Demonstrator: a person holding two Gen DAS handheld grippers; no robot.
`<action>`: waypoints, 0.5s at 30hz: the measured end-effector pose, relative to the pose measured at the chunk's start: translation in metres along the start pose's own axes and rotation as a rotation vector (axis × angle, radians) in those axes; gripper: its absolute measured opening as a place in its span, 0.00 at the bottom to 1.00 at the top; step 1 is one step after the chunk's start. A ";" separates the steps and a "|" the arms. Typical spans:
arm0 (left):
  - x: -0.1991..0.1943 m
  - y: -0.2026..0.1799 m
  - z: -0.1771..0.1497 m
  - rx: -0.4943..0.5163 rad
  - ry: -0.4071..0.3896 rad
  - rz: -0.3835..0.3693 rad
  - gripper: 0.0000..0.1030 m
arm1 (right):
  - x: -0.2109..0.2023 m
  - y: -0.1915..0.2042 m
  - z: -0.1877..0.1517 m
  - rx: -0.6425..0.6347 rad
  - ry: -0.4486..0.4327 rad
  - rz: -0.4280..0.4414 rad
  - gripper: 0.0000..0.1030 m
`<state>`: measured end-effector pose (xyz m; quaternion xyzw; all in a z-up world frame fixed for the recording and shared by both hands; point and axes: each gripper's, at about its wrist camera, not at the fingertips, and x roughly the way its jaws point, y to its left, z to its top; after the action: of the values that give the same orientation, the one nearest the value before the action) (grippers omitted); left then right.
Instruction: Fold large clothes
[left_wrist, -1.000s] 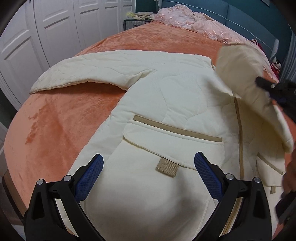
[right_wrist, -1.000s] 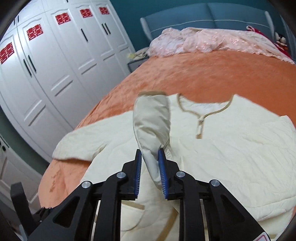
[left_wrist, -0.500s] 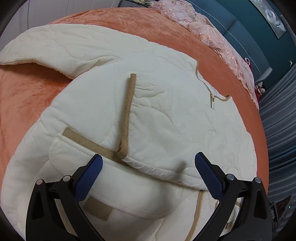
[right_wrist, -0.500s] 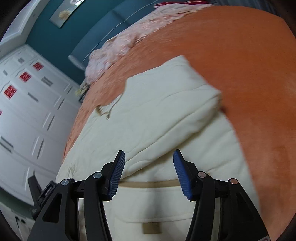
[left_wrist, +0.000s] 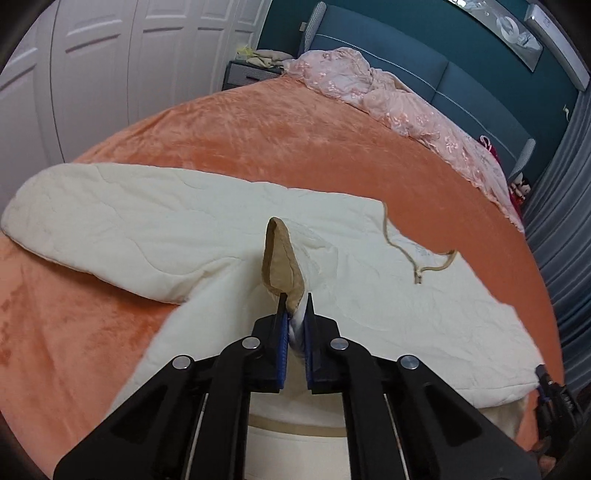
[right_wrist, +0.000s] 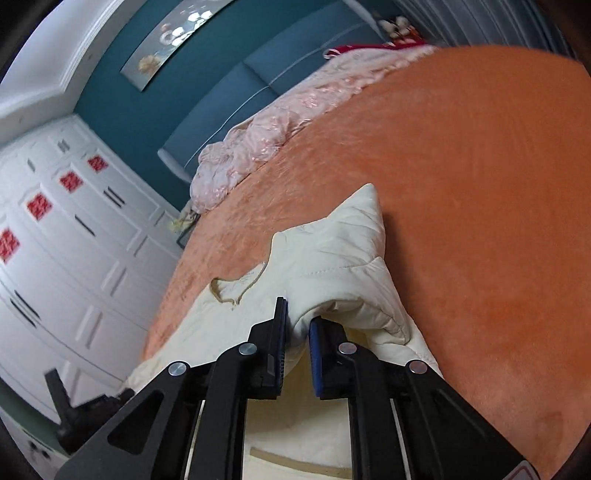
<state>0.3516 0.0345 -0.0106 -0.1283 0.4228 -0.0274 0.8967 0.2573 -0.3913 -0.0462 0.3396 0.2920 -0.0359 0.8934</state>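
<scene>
A large cream quilted jacket (left_wrist: 369, 266) with tan trim lies spread on the orange bed (left_wrist: 258, 140). Its left sleeve (left_wrist: 110, 229) stretches out to the left. My left gripper (left_wrist: 294, 301) is shut on the tan-trimmed cuff (left_wrist: 282, 266) of the other sleeve, which lies folded across the body. My right gripper (right_wrist: 297, 314) is shut on a fold of the jacket (right_wrist: 332, 273) at its right shoulder, lifting it slightly. The neckline (right_wrist: 236, 290) shows to the left of it.
A pink crumpled quilt (left_wrist: 399, 99) lies at the head of the bed against the blue headboard (left_wrist: 424, 62). White wardrobe doors (right_wrist: 66, 236) line the left side, with a small nightstand (left_wrist: 247, 74) beside them. Grey curtains (left_wrist: 569, 229) hang on the right.
Both grippers were open half a second ago. Both have now shut on the jacket: the left on the folded-over sleeve's cuff, the right on the shoulder fold.
</scene>
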 end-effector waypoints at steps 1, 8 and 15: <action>0.009 0.003 -0.005 0.012 0.021 0.030 0.06 | 0.010 0.004 -0.006 -0.042 0.027 -0.042 0.10; 0.057 0.010 -0.052 0.119 0.078 0.135 0.07 | 0.054 -0.028 -0.046 -0.041 0.159 -0.198 0.08; 0.063 -0.002 -0.070 0.219 -0.014 0.220 0.08 | 0.058 -0.028 -0.049 -0.086 0.150 -0.230 0.09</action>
<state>0.3387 0.0080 -0.0998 0.0171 0.4226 0.0261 0.9058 0.2740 -0.3739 -0.1237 0.2672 0.3962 -0.1001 0.8727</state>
